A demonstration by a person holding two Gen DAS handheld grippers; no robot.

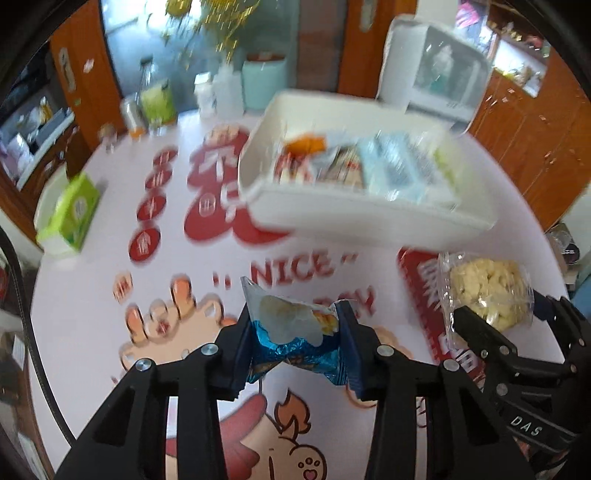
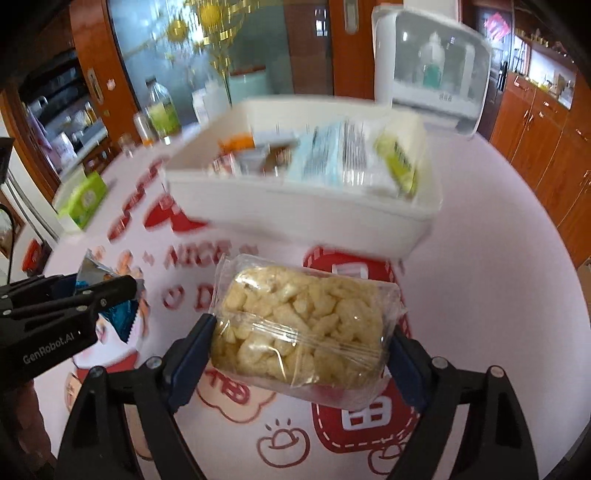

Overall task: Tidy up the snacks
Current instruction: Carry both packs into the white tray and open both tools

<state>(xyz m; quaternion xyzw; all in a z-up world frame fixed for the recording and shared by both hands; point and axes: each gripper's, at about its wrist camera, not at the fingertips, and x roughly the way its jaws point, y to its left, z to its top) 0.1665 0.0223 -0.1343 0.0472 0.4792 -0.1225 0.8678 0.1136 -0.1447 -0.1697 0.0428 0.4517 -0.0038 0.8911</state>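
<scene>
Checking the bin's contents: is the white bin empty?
No, the white bin already holds several wrapped snack packets, including a pale blue packet.

Both views bright, daylit, soft; shadows faint. Strong fisheye bend, black vignette at corners. Near field sharp: blue snack packet and clear puffed-snack bag crisp, small glare streaks on bag's film. Mid and far field motion-smeared: white bin and printed tablecloth lettering streaked, gold decoration smeared. Glare on clear-fronted cabinet far right, glass panel washed pale.
</scene>
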